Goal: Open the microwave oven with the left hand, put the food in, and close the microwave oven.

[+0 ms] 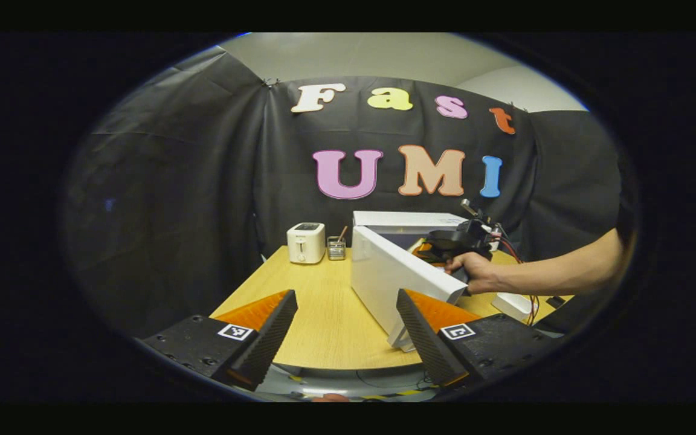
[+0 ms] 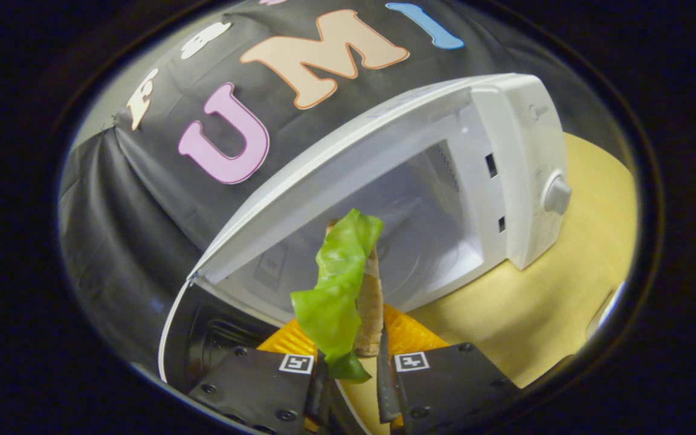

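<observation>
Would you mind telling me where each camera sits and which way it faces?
Left gripper view: rides the left tongs, open, held back from the table, facing the open microwave door; the hand holding the right tongs shows beyond.
Right gripper view: rides the right tongs, tilted, facing the microwave cavity, shut on a sandwich.
Shared: the microwave and the table.

Left gripper view back from table [image 1: 324, 314], facing wall, right gripper view close, both sharing microwave [image 1: 396, 272].

Toaster [image 1: 306, 242] left of microwave [image 1: 405, 221]; cup [image 1: 336, 248] between them.
</observation>
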Demonstrator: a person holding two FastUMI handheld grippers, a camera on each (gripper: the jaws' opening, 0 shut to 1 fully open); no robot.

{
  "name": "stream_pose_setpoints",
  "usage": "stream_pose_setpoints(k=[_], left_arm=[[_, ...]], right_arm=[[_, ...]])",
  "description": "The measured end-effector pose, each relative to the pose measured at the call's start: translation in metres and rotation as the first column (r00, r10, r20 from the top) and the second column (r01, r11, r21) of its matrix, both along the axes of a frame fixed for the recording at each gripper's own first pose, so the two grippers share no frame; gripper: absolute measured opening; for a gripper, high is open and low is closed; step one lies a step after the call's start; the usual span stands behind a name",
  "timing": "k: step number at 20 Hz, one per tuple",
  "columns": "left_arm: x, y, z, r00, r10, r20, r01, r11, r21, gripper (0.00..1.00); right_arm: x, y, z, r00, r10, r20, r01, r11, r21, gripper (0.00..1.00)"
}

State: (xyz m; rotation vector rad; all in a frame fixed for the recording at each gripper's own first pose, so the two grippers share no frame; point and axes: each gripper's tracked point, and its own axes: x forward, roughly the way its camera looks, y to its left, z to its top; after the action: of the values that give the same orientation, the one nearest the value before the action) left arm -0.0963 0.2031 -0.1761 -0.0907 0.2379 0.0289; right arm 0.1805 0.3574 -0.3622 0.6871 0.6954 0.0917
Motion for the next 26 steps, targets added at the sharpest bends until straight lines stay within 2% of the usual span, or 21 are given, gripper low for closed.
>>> stream_pose_setpoints(k=[2, 6, 14, 17, 18, 19, 20, 21, 22, 23, 26], left_arm=[[0.003, 0.003, 0.001, 1.000, 0.003, -0.002, -0.003, 1.000, 0.026, 0.99], [0.000, 0.006, -0.003, 1.000, 0.021, -0.023, -0.020, 0.999, 0.051, 0.97], [-0.017, 0.012, -0.001, 0.998, 0.051, -0.047, -0.047, 0.994, 0.098, 0.96], [-0.025, 0.009, -0.006, 0.997, 0.055, -0.059, -0.050, 0.995, 0.084, 0.95], [-0.028, 0.008, -0.006, 0.996, 0.058, -0.061, -0.053, 0.995, 0.081, 0.96], [-0.029, 0.008, -0.007, 0.997, 0.057, -0.061, -0.052, 0.996, 0.077, 0.97], [-0.030, 0.007, -0.005, 0.997, 0.057, -0.059, -0.052, 0.996, 0.077, 0.97], [-0.031, 0.008, -0.007, 0.997, 0.057, -0.059, -0.052, 0.996, 0.078, 0.97], [-0.030, 0.008, -0.007, 0.997, 0.055, -0.059, -0.051, 0.996, 0.079, 0.98], [-0.030, 0.006, -0.006, 0.997, 0.053, -0.058, -0.048, 0.996, 0.080, 0.98], [-0.029, 0.007, -0.004, 0.998, 0.050, -0.050, -0.046, 0.996, 0.078, 1.00]], right_arm=[[0.016, 0.010, -0.001, 0.999, -0.038, 0.010, 0.038, 0.999, 0.035, 0.27], [0.046, 0.019, -0.005, 0.993, -0.116, 0.037, 0.113, 0.990, 0.080, 0.27], [0.071, 0.030, -0.030, 0.967, -0.253, 0.030, 0.245, 0.957, 0.156, 0.27], [0.068, 0.034, -0.035, 0.967, -0.255, 0.020, 0.249, 0.956, 0.153, 0.27], [0.068, 0.033, -0.037, 0.966, -0.257, 0.022, 0.252, 0.957, 0.142, 0.34], [0.067, 0.031, -0.038, 0.965, -0.260, 0.023, 0.255, 0.958, 0.134, 0.34], [0.068, 0.029, -0.040, 0.964, -0.265, 0.022, 0.260, 0.957, 0.126, 0.27], [0.067, 0.027, -0.042, 0.964, -0.264, 0.018, 0.260, 0.957, 0.126, 0.34], [0.067, 0.026, -0.042, 0.964, -0.266, 0.016, 0.262, 0.956, 0.130, 0.36], [0.066, 0.023, -0.044, 0.964, -0.266, 0.017, 0.262, 0.958, 0.117, 0.29], [0.058, 0.011, -0.059, 0.968, -0.253, -0.007, 0.253, 0.967, 0.020, 0.40]])
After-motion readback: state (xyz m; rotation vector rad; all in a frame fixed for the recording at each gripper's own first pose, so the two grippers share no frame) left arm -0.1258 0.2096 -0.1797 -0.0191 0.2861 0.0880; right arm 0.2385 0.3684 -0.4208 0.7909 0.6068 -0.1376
